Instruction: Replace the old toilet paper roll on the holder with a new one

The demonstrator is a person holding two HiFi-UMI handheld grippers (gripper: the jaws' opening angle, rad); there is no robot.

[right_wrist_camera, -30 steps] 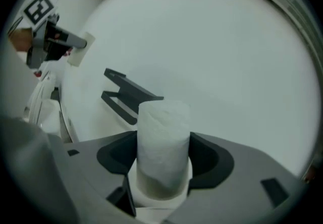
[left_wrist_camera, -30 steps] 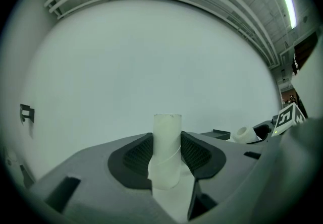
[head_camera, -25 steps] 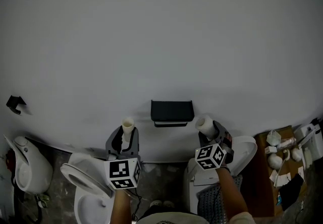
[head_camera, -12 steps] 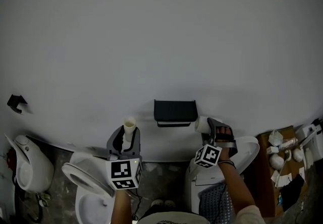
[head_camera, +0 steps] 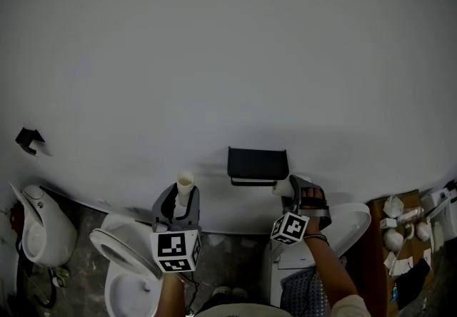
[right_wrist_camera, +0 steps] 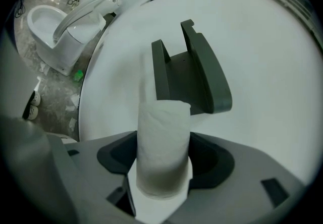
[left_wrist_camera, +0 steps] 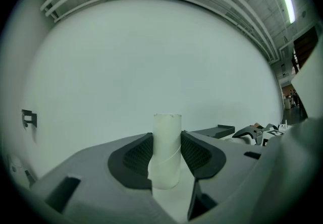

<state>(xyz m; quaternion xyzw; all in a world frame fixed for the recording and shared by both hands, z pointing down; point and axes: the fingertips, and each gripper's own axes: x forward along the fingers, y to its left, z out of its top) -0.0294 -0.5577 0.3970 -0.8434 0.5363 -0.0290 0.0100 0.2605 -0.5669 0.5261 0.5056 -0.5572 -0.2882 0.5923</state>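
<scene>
Left tongs [head_camera: 183, 198] level, right tongs [head_camera: 290, 191] dipped, clamped

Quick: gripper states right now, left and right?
Left gripper: shut on the empty cardboard tube.
Right gripper: shut on the new toilet paper roll.

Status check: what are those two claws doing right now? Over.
Left gripper shut on empty tube. Right gripper shut on new roll, near holder. Holder bare, nothing in between.

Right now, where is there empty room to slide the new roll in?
Free: the gap between the black holder's arms, and the bare wall between holder and cardboard tube. Crowded: right of the holder, where the right hand-held gripper holds the new roll.
</scene>
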